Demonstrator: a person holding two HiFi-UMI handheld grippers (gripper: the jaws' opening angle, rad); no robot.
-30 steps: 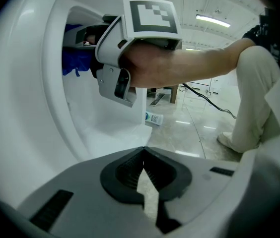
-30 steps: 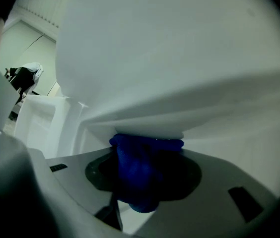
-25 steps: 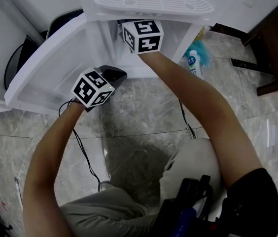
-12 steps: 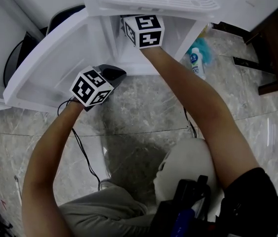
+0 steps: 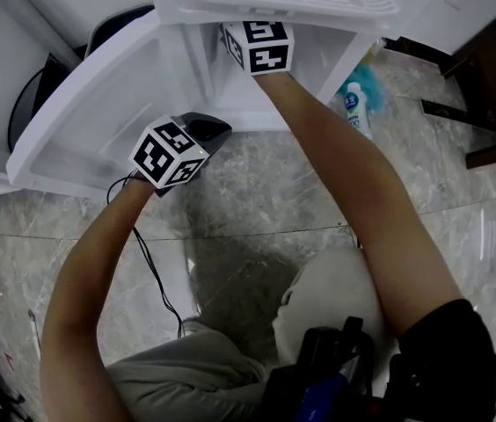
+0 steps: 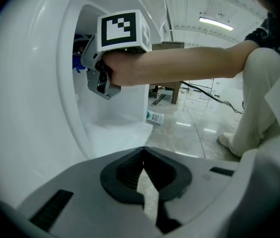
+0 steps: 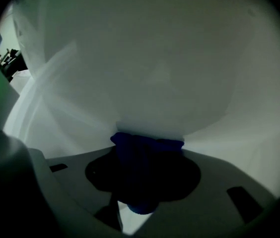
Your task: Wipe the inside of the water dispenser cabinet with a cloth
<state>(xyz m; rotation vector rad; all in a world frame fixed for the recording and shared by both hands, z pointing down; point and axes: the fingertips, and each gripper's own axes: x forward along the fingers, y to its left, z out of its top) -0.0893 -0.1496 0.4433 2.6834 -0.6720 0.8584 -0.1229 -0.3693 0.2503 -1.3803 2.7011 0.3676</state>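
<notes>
I am mid-wipe. My right gripper (image 7: pixel 142 185) clamps a bunched dark blue cloth (image 7: pixel 147 145) and presses it against the pale inner wall (image 7: pixel 155 58) of the white plastic water dispenser cabinet (image 5: pixel 336 55). My left gripper (image 6: pixel 145 182), jaws shut on nothing, hangs beside the open white cabinet door (image 5: pixel 81 121). Next, I judge, comes a sweep across unwiped wall, with pressure held. The head view hides my right jaws inside the cabinet. The dim interior makes corners and any dirt hard to read.
</notes>
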